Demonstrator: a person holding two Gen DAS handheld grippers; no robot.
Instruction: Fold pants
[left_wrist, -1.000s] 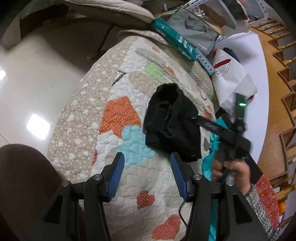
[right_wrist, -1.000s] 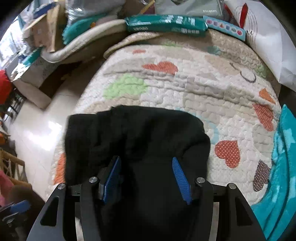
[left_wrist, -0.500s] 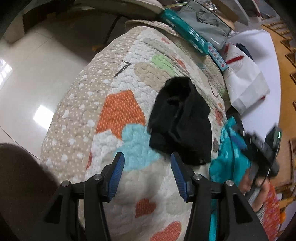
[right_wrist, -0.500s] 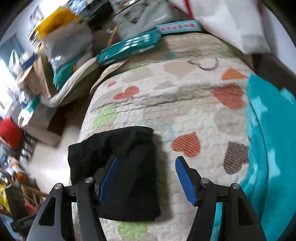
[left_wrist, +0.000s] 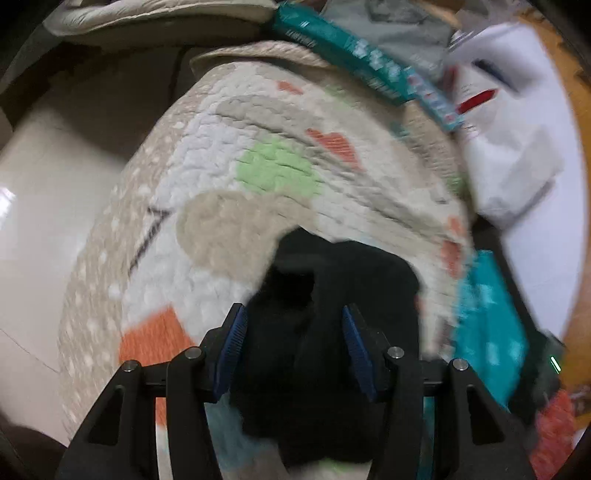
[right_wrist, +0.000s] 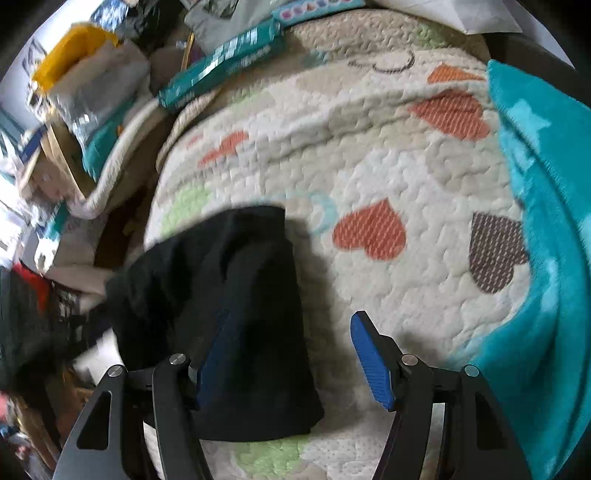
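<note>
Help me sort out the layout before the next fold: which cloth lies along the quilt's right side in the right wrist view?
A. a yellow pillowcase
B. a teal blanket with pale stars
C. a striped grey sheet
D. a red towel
B: a teal blanket with pale stars runs down the right side of the heart-patterned quilt, while the black pants lie toward the left.

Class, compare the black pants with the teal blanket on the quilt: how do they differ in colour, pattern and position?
1. The black pants are plain and dark; the teal blanket is bright with pale stars.
2. The pants lie folded in a compact bundle on the quilt; the blanket runs in a long band along the quilt's right edge.
Both are soft fabric resting on the quilt.
</note>
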